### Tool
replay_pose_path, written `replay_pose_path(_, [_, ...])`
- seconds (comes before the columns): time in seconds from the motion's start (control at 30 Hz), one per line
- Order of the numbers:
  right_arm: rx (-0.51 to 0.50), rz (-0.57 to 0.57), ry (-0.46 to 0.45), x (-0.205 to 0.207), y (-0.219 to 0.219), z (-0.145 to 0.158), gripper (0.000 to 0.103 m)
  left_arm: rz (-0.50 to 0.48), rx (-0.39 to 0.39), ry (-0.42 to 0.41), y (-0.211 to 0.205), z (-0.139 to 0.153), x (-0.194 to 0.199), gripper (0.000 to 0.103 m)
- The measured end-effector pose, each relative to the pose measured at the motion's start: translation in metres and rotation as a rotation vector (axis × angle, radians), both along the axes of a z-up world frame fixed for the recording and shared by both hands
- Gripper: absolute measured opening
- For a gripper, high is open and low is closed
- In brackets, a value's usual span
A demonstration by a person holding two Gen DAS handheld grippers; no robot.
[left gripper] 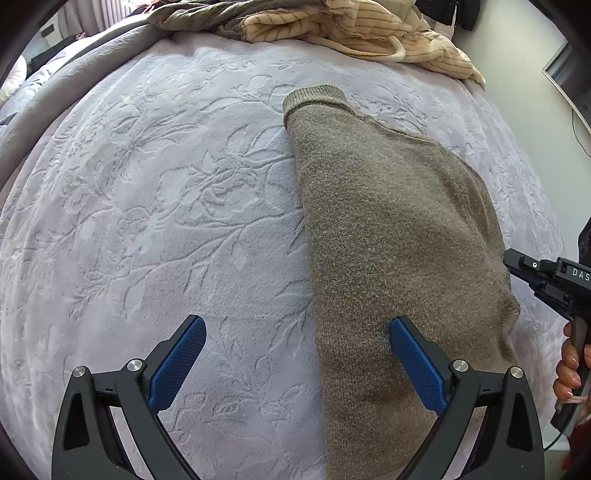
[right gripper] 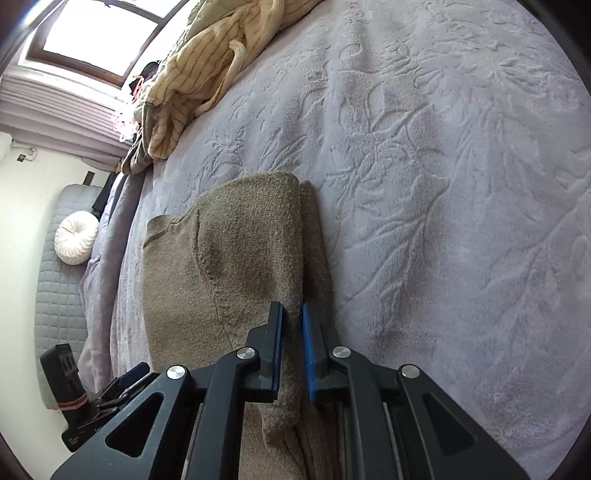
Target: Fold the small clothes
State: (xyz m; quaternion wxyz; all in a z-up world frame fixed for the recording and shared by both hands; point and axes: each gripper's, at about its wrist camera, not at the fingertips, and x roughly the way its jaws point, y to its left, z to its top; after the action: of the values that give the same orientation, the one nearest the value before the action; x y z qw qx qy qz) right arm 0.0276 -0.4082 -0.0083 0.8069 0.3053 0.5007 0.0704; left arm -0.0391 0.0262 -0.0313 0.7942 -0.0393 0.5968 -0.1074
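Note:
A grey-brown knitted sweater (left gripper: 388, 221) lies folded lengthwise on a lilac embossed bedspread (left gripper: 147, 184), its ribbed hem at the far end. My left gripper (left gripper: 297, 323) is open wide just above it: one blue pad hangs over the sweater's near part, the other over bare bedspread. In the right wrist view the sweater (right gripper: 229, 258) has a raised fold along its right side. My right gripper (right gripper: 291, 308) is shut on that fold, with knit pinched between the blue pads. From the left wrist view the right gripper (left gripper: 546, 277) shows at the sweater's right edge, held by a hand (left gripper: 567, 365).
A heap of cream striped and olive clothes (left gripper: 351, 26) lies at the far end of the bed, also in the right wrist view (right gripper: 207, 66). A white round cushion (right gripper: 75, 238) rests on a grey quilted mat beside the bed. A window (right gripper: 99, 33) is beyond.

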Motion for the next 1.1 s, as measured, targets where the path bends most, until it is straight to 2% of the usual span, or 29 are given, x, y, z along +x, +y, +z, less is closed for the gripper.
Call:
replay_pose_path(0.1, [0.006, -0.012, 0.011, -0.009, -0.003, 0.001, 0.015, -0.004, 0.004, -0.002, -0.001, 0.0, -0.001, 0.1])
replay_pose_path(0.2, [0.013, -0.022, 0.022, -0.016, -0.004, -0.001, 0.022, -0.008, 0.006, 0.004, -0.002, 0.0, -0.001, 0.1])
replay_pose_path(0.27, [0.012, -0.027, 0.029, -0.02, -0.004, -0.002, 0.037, -0.006, 0.005, 0.012, -0.002, -0.001, 0.0, 0.1])
replay_pose_path(0.3, [0.011, -0.031, 0.031, -0.022, -0.004, -0.002, 0.042, -0.003, 0.003, 0.015, -0.002, -0.001, 0.001, 0.1])
replay_pose_path(0.43, [0.022, -0.035, 0.05, -0.028, -0.006, -0.006, 0.048, -0.01, 0.012, 0.009, -0.004, -0.001, 0.002, 0.1])
replay_pose_path(0.53, [0.024, -0.033, 0.056, -0.032, -0.008, -0.008, 0.057, -0.021, 0.028, -0.005, -0.006, 0.0, 0.003, 0.102])
replay_pose_path(0.73, [0.021, -0.027, 0.054, -0.035, -0.009, -0.008, 0.066, -0.039, 0.031, -0.01, -0.009, -0.002, 0.006, 0.102])
replay_pose_path(0.93, [0.013, -0.014, 0.05, -0.035, -0.009, -0.006, 0.066, -0.056, 0.029, 0.007, -0.01, -0.004, 0.011, 0.102])
replay_pose_path(1.1, [0.004, -0.004, 0.044, -0.035, -0.01, -0.004, 0.066, -0.073, -0.036, 0.055, -0.002, -0.009, 0.014, 0.102])
